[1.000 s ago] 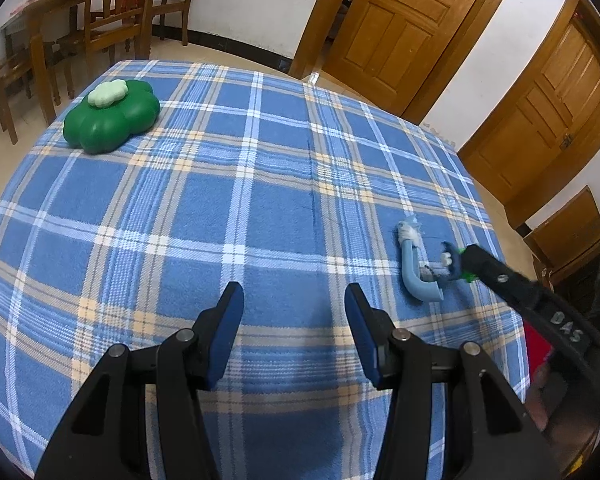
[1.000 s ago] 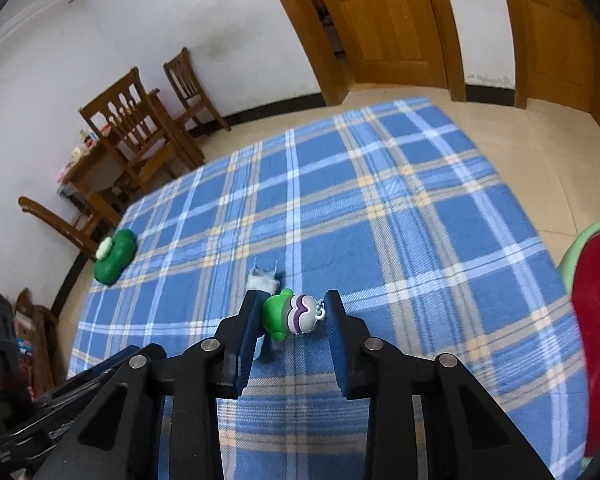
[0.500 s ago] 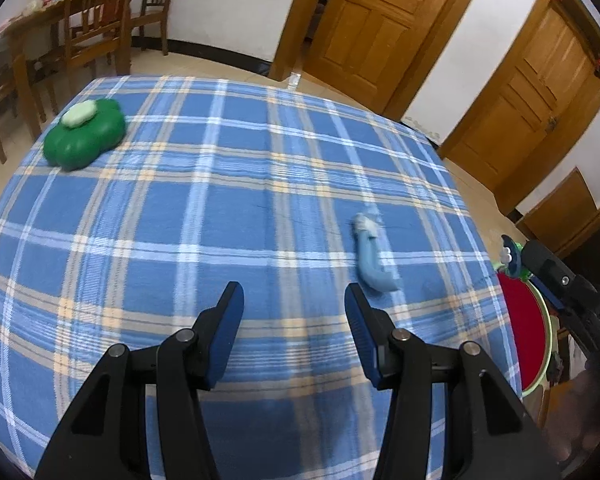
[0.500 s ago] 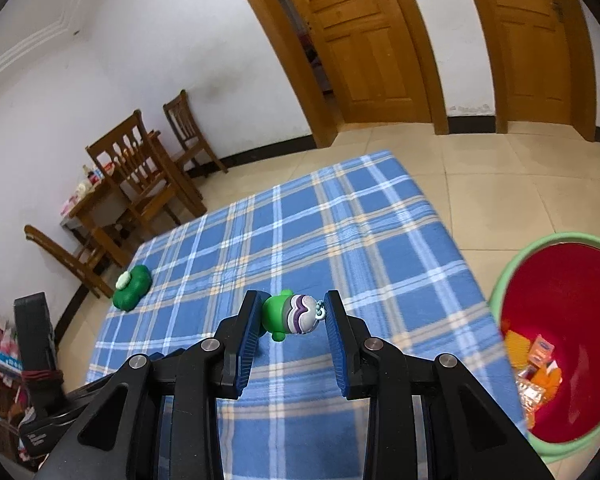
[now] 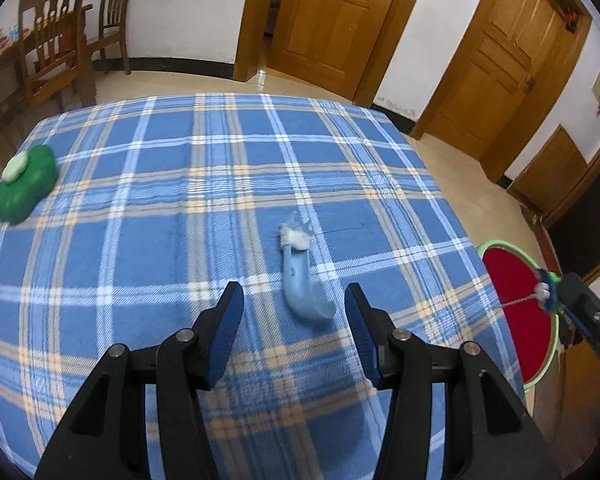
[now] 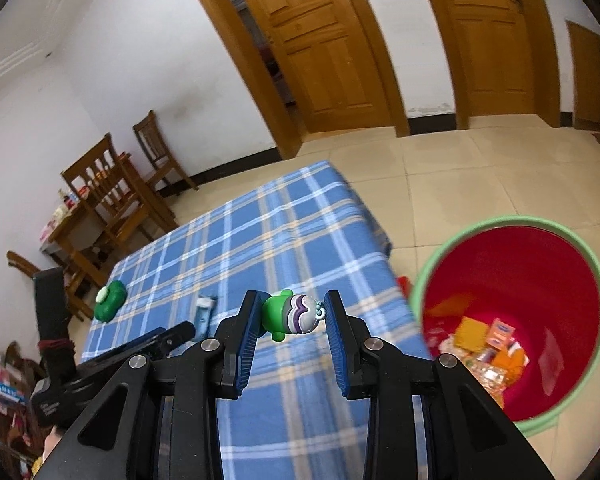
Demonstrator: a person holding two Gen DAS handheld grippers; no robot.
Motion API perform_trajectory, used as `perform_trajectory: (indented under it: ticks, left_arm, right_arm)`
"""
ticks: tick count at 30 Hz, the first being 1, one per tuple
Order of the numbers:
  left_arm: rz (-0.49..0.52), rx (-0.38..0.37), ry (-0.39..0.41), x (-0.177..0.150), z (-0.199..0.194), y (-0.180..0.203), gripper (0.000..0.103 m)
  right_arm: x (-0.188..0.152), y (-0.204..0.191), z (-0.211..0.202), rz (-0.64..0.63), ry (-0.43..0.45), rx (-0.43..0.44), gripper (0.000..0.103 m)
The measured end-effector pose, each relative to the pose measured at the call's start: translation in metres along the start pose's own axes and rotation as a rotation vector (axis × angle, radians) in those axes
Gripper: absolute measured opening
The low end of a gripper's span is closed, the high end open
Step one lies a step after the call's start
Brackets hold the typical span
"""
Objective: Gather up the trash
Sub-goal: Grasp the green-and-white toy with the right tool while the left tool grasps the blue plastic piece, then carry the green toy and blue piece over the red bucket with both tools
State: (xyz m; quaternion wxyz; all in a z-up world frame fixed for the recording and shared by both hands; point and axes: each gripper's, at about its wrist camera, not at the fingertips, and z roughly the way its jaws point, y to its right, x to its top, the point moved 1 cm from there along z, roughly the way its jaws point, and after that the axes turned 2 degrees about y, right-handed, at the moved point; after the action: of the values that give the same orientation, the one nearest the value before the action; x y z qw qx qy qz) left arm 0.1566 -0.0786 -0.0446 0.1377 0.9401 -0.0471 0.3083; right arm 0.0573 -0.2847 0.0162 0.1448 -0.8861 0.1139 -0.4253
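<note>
Right jaws: the right gripper [image 6: 291, 316] is closed on a small green toy figure [image 6: 290, 315], pinched across its body between the two blue pads, with nothing else in the grip.
Left jaws: the left gripper [image 5: 294, 307] stands wide apart and holds nothing.
Toy to bin: the red bin with a green rim [image 6: 598, 280] sits on the floor off the table's end, to the right of and below the held toy; the toy hangs over the edge of the plaid tablecloth [image 6: 260, 248], not yet above the bin's mouth.
Bin contents: orange and white wrappers lie at the bottom.
Blue piece to left jaws: a curved light-blue plastic piece [image 5: 302, 286] with a white tuft at its far end lies on the cloth just ahead of the open jaws, slightly right of centre.
Long axis: it runs roughly away from the jaws, curved end nearest.
Nearer hand: the left, by judgement.
Green pad: a green clover-shaped object [image 5: 24, 186] rests well apart, far left.
</note>
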Motion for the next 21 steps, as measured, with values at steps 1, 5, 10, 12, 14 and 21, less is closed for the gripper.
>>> perform_trajectory:
  ticks: [1,5,10,12,14,21]
  left_arm:
    - [0.008,0.006,-0.006,0.001,0.003,0.002,0.053]
    - [0.021,0.009,-0.018,0.002,0.012,0.007,0.053]
    - [0.027,0.004,-0.035,0.0,0.02,0.009,0.052]
    - [0.032,0.002,-0.035,-0.001,0.022,0.01,0.048]
    - [0.037,-0.001,-0.039,-0.001,0.024,0.011,0.042]
    - [0.03,-0.026,-0.038,0.0,0.025,0.011,0.023]
  right_arm:
    - [0.0,0.003,-0.004,0.006,0.004,-0.007,0.033]
    - [-0.002,0.015,-0.011,0.026,0.013,-0.025,0.033]
    - [-0.005,0.027,-0.016,0.053,0.011,-0.041,0.033]
    - [-0.007,0.031,-0.019,0.065,0.013,-0.045,0.033]
    - [-0.008,0.035,-0.021,0.075,0.015,-0.051,0.033]
    - [-0.009,0.042,-0.027,0.092,0.022,-0.067,0.033]
